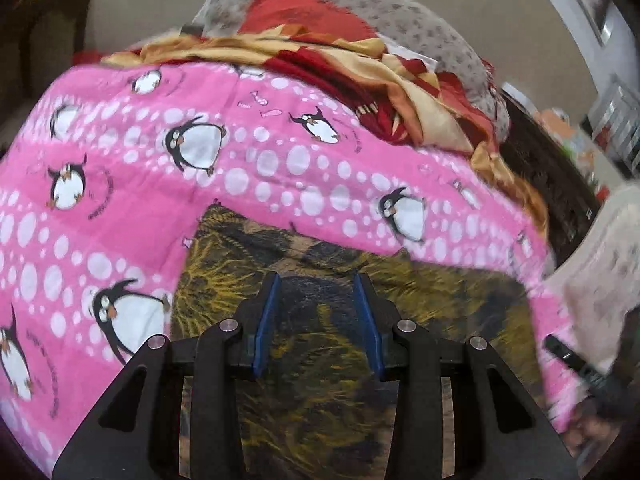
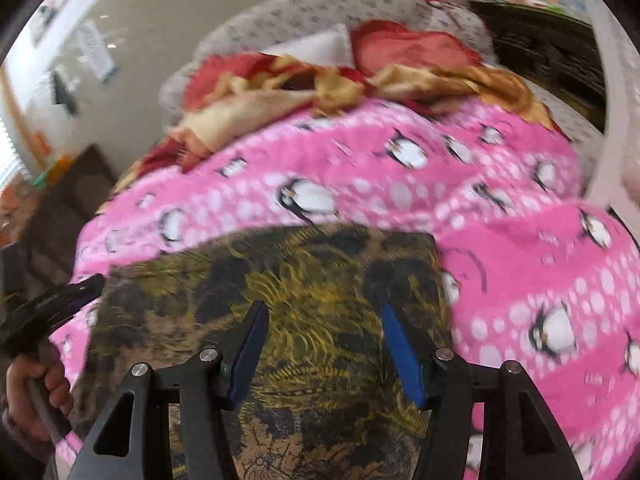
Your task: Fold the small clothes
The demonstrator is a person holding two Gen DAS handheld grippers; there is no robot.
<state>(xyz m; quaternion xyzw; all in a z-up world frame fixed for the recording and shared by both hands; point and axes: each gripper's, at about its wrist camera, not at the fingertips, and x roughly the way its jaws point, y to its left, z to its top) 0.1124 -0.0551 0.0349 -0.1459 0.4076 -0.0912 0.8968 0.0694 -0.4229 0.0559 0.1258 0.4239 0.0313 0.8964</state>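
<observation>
A small dark cloth with a yellow and brown print [image 1: 320,344] lies flat on a pink penguin blanket [image 1: 260,168]. My left gripper [image 1: 317,280] is open and empty, just above the cloth's middle. In the right wrist view the same cloth [image 2: 280,280] spreads under my right gripper [image 2: 324,308], which is open and empty above it. The pink blanket [image 2: 520,248] surrounds the cloth. The other gripper [image 2: 52,304] shows at the left edge, held by a hand, near the cloth's left corner.
A pile of red and gold cloths [image 1: 360,64] lies beyond the blanket on a grey patterned cushion [image 1: 420,20]. It also shows in the right wrist view [image 2: 320,80]. Dark furniture [image 1: 552,176] stands to the right.
</observation>
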